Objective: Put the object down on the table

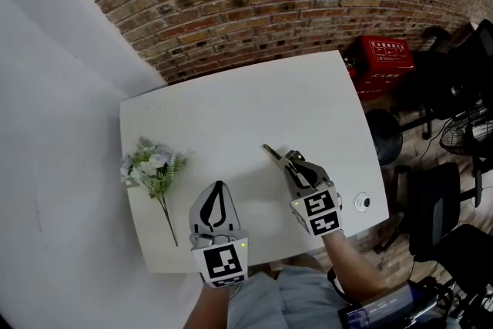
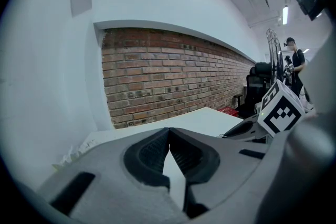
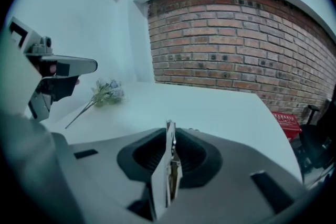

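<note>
A thin, flat metal piece [image 1: 271, 152] with a yellowish edge sticks out from the tips of my right gripper [image 1: 289, 159], low over the white table [image 1: 254, 104]. In the right gripper view the piece [image 3: 169, 176] stands on edge between the jaws, and the right gripper [image 3: 171, 132] pinches it at the tips. My left gripper [image 1: 218, 186] hovers near the table's front edge, shut and empty. In the left gripper view, the left gripper [image 2: 169, 131] has its tips meeting, with only bare table behind them.
A small bunch of artificial flowers [image 1: 154, 166] lies at the table's left edge. A round white fitting [image 1: 362, 203] sits near the front right corner. A red box [image 1: 385, 58], office chairs and a fan [image 1: 470, 135] stand on the floor to the right. A brick wall runs behind.
</note>
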Demonstrator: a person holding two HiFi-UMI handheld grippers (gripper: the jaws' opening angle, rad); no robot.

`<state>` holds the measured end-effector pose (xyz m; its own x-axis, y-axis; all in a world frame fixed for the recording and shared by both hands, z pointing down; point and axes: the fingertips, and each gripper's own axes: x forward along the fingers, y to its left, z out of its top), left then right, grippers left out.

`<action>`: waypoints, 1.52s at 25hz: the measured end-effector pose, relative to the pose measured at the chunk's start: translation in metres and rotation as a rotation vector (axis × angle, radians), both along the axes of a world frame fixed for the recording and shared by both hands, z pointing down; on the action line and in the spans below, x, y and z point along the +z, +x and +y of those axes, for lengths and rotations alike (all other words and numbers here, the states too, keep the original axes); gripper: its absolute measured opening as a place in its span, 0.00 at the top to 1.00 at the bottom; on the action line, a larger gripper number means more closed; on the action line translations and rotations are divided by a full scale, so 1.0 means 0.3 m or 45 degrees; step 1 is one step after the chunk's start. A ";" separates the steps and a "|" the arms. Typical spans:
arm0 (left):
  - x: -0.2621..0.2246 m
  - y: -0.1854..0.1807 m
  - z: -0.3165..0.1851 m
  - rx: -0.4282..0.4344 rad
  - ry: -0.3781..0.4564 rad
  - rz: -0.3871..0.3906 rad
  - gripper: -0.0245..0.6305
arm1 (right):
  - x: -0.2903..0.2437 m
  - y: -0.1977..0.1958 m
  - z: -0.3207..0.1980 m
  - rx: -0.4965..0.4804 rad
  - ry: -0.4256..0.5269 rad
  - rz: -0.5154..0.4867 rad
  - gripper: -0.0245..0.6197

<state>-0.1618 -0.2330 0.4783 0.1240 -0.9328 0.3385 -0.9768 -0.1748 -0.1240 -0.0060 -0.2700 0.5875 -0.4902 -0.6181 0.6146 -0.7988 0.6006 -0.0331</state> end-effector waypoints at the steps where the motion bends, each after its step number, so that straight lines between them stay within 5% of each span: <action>1: 0.000 -0.001 0.000 -0.001 -0.001 0.000 0.95 | 0.003 0.002 0.000 -0.003 -0.009 0.005 0.86; 23: 0.025 0.014 0.011 0.004 -0.019 0.001 0.95 | 0.043 0.015 0.002 0.023 -0.052 -0.065 0.79; 38: -0.142 0.055 0.046 -0.018 0.101 -0.016 0.95 | -0.189 0.052 0.009 0.024 0.139 -0.148 0.79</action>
